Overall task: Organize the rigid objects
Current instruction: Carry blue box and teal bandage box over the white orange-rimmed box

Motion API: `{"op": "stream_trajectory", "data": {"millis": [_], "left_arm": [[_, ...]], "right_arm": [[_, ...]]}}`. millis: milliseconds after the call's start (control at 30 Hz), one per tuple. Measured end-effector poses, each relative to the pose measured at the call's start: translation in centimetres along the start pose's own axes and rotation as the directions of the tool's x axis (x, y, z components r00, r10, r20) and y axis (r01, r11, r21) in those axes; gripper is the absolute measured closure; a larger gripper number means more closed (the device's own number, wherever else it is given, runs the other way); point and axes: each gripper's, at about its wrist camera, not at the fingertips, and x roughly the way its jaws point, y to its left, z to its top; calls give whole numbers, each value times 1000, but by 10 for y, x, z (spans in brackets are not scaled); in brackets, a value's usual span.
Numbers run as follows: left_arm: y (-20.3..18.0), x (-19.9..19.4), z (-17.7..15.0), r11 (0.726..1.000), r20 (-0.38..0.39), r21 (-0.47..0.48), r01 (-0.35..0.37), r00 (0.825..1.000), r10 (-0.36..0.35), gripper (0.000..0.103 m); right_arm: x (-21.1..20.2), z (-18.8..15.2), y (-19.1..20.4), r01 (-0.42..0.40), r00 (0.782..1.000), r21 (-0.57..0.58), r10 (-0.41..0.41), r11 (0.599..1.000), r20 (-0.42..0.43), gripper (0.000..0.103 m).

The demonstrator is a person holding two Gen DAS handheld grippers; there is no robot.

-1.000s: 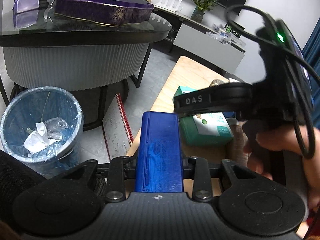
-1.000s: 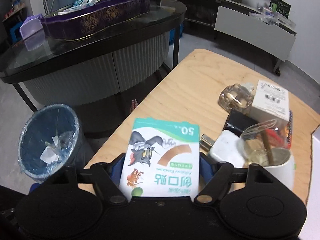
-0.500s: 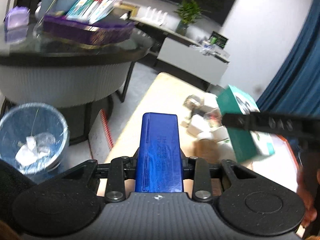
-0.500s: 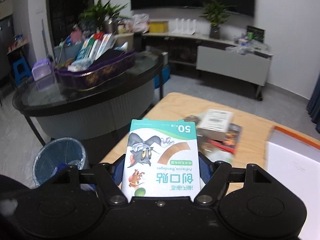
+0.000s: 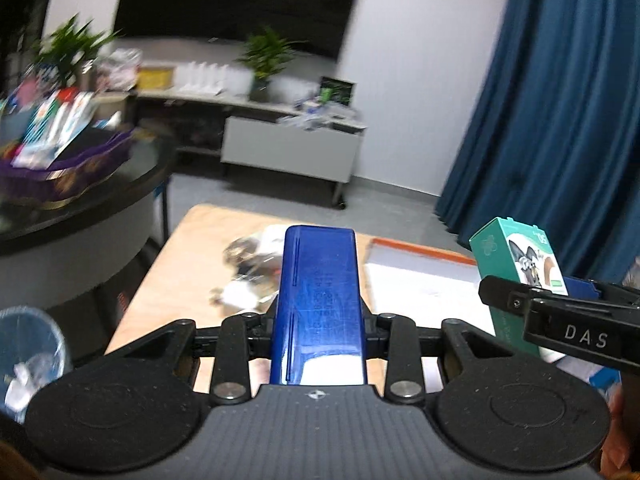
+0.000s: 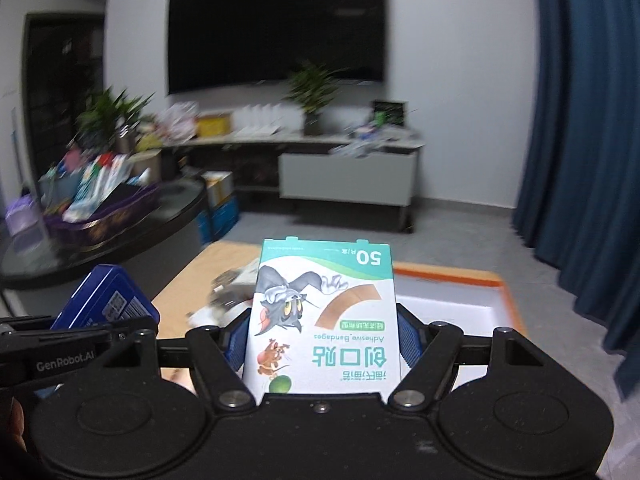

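left gripper [image 5: 318, 320] clamps blue case [image 5: 318, 300] | right gripper [image 6: 322, 340] clamps bandage box [image 6: 324, 312] | below: wooden table [image 5: 180, 264], blurred clutter [image 5: 248, 264], white tray [image 6: 448, 300] | bin [image 5: 28, 352] left

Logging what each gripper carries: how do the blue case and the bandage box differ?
The blue case is plain dark blue plastic with rounded corners; the bandage box is white-and-green cardboard with cartoon print. The left gripper holds the case, the right gripper the box. Both are clamped upright, off the table.

Dim indoor light, motion blur across left-side background, fisheye bending at edges, white glare on blue case [image 5: 318, 312] base
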Motion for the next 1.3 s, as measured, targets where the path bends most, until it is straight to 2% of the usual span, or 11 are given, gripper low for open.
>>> {"op": "stream_trajectory", "data": {"millis": [267, 467, 833, 1300], "left_arm": [[-43, 15, 4, 994, -11, 78, 74, 997, -74, 70], [-58, 24, -2, 991, -22, 107, 86, 996, -84, 70], [-66, 40, -7, 989, -55, 129, 70, 996, -63, 70], [-55, 72, -9, 994, -114, 82, 75, 991, -66, 70]], "right_arm": [[-22, -4, -36, 87, 995, 77, -91, 993, 45, 19], [-28, -12, -59, 102, 992, 136, -110, 985, 58, 19], [-12, -28, -77, 99, 994, 145, -104, 984, 23, 19], [31, -33, -84, 101, 994, 139, -93, 985, -64, 19]]}}
